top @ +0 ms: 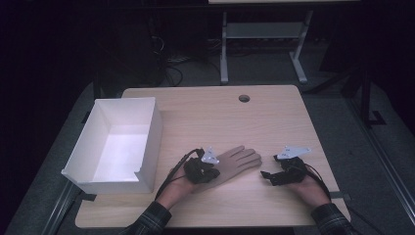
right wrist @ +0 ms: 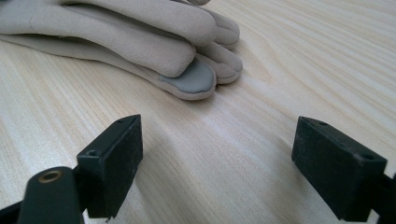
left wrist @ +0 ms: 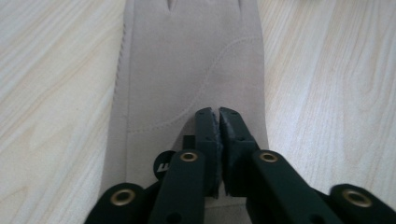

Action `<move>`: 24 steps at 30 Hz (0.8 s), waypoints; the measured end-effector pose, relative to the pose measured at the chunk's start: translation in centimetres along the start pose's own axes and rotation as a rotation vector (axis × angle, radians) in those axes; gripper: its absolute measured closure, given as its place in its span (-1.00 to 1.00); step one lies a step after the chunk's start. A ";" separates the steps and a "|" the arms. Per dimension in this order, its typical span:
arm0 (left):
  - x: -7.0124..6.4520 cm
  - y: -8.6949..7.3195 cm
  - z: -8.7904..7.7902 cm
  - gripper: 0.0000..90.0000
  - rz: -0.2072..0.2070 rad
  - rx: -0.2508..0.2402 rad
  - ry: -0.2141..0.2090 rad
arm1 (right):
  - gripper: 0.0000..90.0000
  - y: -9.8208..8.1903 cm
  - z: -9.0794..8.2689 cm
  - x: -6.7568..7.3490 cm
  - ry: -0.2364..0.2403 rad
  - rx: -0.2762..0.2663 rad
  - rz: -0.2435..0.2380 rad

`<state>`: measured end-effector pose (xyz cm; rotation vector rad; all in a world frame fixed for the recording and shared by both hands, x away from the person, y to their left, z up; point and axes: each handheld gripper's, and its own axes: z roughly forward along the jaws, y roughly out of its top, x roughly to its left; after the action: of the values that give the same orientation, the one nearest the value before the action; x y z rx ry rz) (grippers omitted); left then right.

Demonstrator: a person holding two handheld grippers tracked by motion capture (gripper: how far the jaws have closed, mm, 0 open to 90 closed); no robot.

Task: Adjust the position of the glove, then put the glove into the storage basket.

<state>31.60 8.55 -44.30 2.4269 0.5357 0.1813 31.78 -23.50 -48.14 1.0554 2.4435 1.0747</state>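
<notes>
While the white box (top: pixel 115 142) is sitting open at the table's (top: pixel 274 117) left, the beige glove (top: pixel 238 159) is lying flat mid-table. Clamping its cuff edge only thinly, the left gripper (left wrist: pixel 218 114) is risking a slip when lifting. With jaws standing apart and empty, the right gripper (right wrist: pixel 217 163) is hovering near the fingertips.

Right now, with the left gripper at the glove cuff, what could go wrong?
1. The left gripper is shut at the glove cuff; its bite looks thin, so the fabric may slip out when lifted.
2. The right gripper is open and apart from the glove's fingertips, so the limp glove would dangle.
3. It could snag the white box wall.
</notes>
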 end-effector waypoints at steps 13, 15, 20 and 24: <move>0.8 2.0 0.0 -0.32 -0.001 -0.081 -0.027 | -0.67 0.0 0.0 0.0 -0.003 0.000 0.002; 1.0 2.4 0.3 -0.48 0.011 -0.076 -0.032 | -0.67 0.0 0.0 0.0 -0.004 0.001 0.001; 1.5 3.1 1.2 -0.65 0.015 -0.086 -0.028 | -0.67 0.0 0.0 0.0 -0.005 0.002 0.003; 1.8 3.4 2.1 -0.66 0.025 -0.081 -0.023 | -0.67 0.0 0.0 0.0 -0.006 0.001 0.004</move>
<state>34.87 5.67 -43.81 2.3553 0.4789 0.1816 31.77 -23.44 -48.16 1.0624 2.4391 1.0701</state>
